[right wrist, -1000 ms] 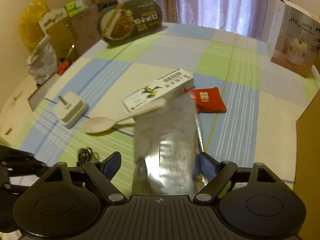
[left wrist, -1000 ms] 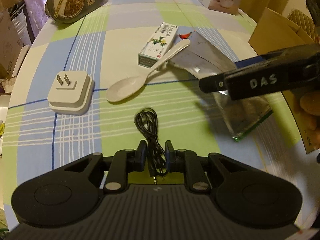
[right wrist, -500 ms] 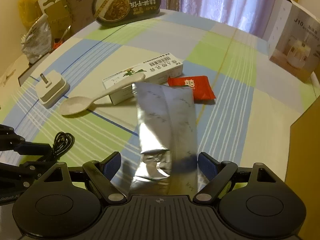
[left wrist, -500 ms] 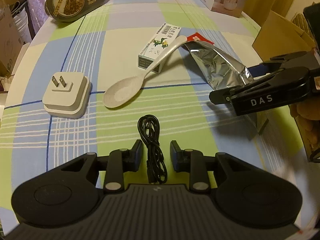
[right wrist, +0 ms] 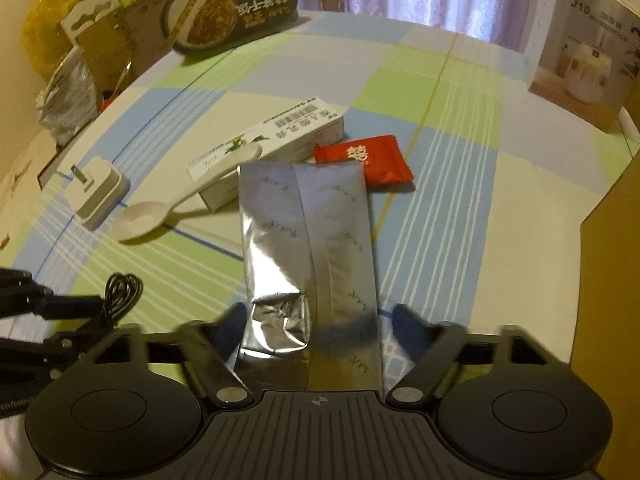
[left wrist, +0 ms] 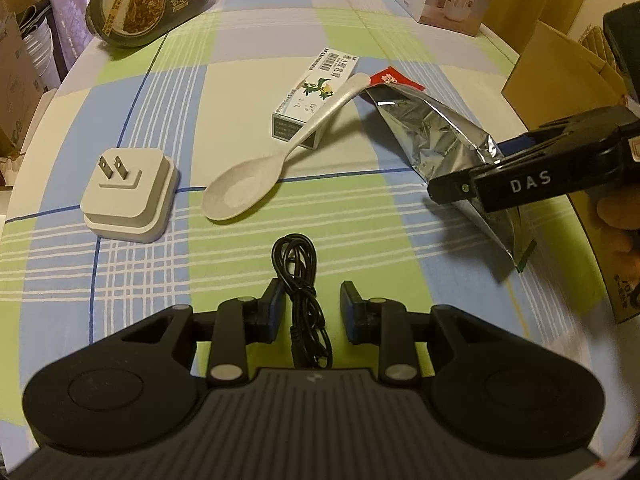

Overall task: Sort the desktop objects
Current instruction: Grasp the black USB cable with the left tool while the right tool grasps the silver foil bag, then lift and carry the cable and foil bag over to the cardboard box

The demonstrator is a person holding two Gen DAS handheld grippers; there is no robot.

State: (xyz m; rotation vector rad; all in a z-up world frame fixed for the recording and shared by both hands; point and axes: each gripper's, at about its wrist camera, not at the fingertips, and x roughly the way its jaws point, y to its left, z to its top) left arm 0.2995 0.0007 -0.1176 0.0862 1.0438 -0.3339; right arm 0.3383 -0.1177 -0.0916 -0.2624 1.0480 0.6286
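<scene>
A coiled black cable (left wrist: 298, 280) lies on the checked tablecloth between the fingers of my left gripper (left wrist: 312, 292), which stands open with gaps on both sides of the cable. My right gripper (right wrist: 320, 320) is shut on the near end of a silver foil bag (right wrist: 308, 232). In the left wrist view the bag (left wrist: 432, 136) tilts up from the table into the right gripper (left wrist: 460, 188). The bag's far end rests by a red packet (right wrist: 364, 158). A pale spoon (left wrist: 240, 196) leans on a white carton (left wrist: 316, 96).
A white plug adapter (left wrist: 128, 196) lies left of the spoon. A dark oval meal tub (left wrist: 148, 0) stands at the far left corner and a white product box (right wrist: 584, 48) at the far right. A brown cardboard box (left wrist: 560, 68) stands at the table's right edge.
My left gripper has opened and let go of the cable, which now lies loose on the cloth. My right gripper has drawn the foil bag nearer and raised its near end.
</scene>
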